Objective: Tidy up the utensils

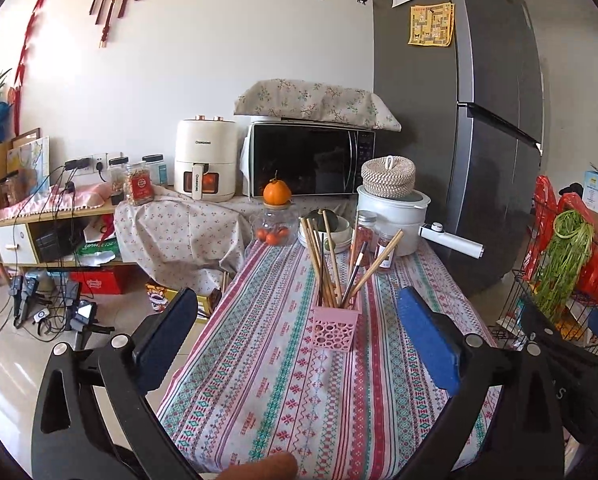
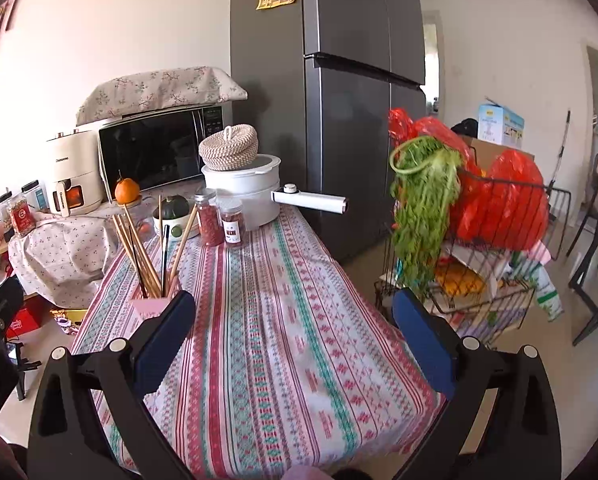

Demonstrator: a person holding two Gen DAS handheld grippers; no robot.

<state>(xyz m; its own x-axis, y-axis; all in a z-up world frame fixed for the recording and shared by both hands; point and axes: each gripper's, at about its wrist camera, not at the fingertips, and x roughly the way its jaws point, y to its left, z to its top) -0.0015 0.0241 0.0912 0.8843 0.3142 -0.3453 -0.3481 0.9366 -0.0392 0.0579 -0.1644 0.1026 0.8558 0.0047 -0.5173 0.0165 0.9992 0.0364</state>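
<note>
A pink perforated holder (image 1: 334, 327) stands upright on the striped tablecloth (image 1: 259, 380), filled with several wooden chopsticks (image 1: 331, 260) and a dark one. My left gripper (image 1: 299, 336) hangs over the near part of the table, open wide, nothing between its blue pads; the holder sits just beyond them. In the right wrist view the same holder (image 2: 151, 306) shows at the left, partly hidden behind a finger (image 2: 165, 340) of my right gripper (image 2: 295, 340). That gripper is also open and empty, over the tablecloth (image 2: 283, 320).
At the table's far end stand a white pot (image 1: 395, 216) with a woven lid, two spice jars (image 2: 219, 220), a bowl with a squash (image 1: 327, 224) and a jar with an orange (image 1: 277, 194). A wire cart (image 2: 499, 240) with greens and red bags stands right of the table, beside a grey fridge (image 2: 339, 100).
</note>
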